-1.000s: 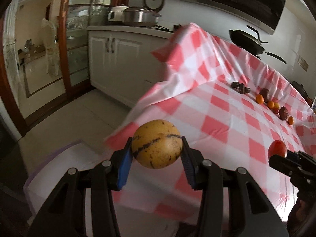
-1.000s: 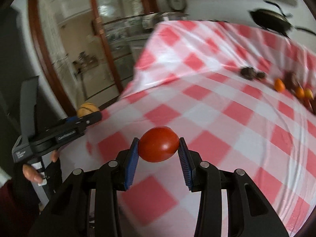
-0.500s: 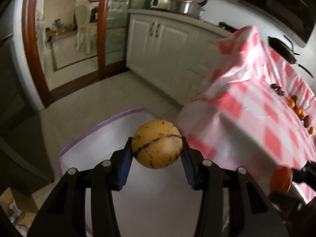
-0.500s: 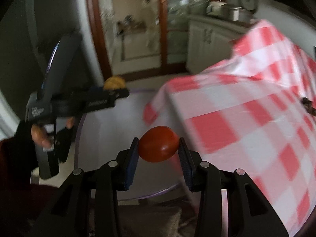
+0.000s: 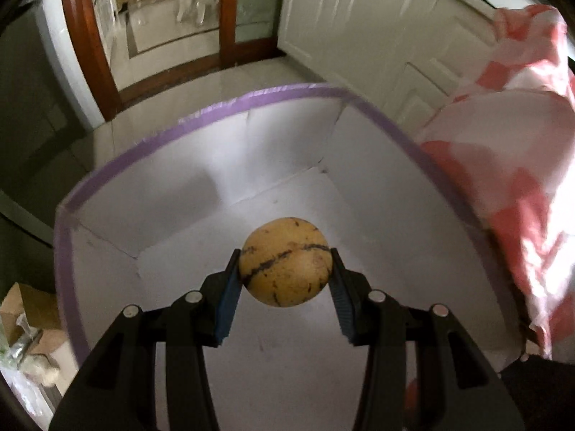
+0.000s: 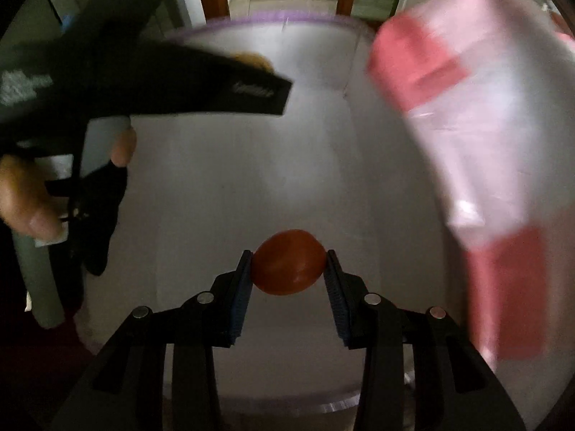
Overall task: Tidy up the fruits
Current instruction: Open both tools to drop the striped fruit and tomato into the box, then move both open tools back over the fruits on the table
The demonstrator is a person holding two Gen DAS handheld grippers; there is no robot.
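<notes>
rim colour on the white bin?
Purple, on the bin's rim; clearest in the left wrist view.

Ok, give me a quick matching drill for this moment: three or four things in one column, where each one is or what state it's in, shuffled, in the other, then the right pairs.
Things:
1. round yellow fruit with dark streaks
2. smooth red tomato-like fruit
3. white box with a purple rim
4. red and white checked tablecloth

Places or states:
A. hanging down beside the box
B. clamped in the right gripper
C. open-topped, on the floor under both grippers
D. clamped in the left gripper

Pairs: 1-D, 2-B, 3-C, 4-A
</notes>
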